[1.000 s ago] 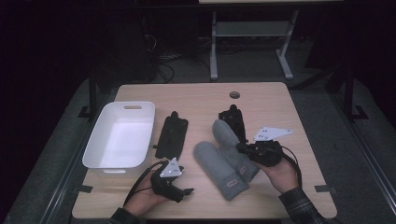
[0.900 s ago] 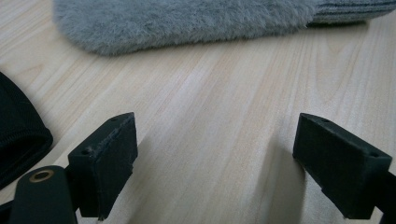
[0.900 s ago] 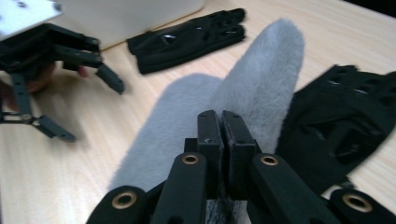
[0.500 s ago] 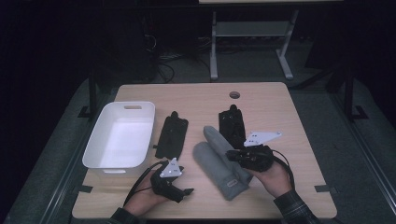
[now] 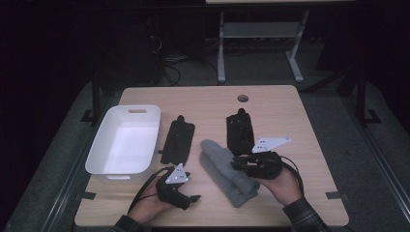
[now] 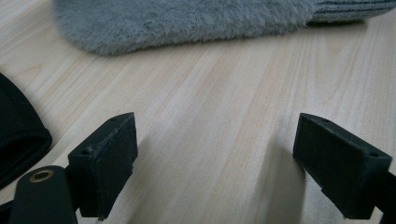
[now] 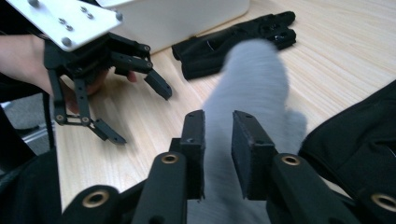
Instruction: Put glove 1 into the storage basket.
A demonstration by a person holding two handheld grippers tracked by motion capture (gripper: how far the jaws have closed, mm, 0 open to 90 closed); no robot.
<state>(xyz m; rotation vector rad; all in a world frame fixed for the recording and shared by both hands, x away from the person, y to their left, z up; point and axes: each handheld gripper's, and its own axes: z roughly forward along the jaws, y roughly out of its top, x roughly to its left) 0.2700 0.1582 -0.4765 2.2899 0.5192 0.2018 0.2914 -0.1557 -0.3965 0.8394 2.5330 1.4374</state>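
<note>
Evidently the work in hand was the folding or stacking of the grey mittens (image 5: 225, 170), which lay in a pile near the front middle of the desk (image 5: 290, 111), one over the other, cuffs toward the person. The right gripper (image 5: 238, 164) lay low at the pile's right edge, pointing left across it. In the right gripper view its jaws stood a little apart with grey fleece (image 7: 252, 84) running between them; they had just been opening, and the pads looked clear of the cloth, so I judged this a release after laying the top mitten down. The right hand (image 5: 283, 186) sat behind it near the desk's front edge, wrist roughly level, checked sleeve at the frame's bottom.

The left gripper (image 5: 193, 198) rested on the desk near the front left, aimed right toward the pile. Its jaws stood wide apart over bare wood with nothing between them, the mitten's fuzzy edge (image 6: 187, 23) just ahead. It seemed parked, waiting its turn. The left hand (image 5: 152, 205) lay flat and relaxed beneath it.

Two black gloves lay farther back: one (image 5: 178, 140) beside the white tub (image 5: 104, 162), the other (image 5: 240, 131) just behind the right gripper. The tub, well left, probably awaited the sorted pairs.
</note>
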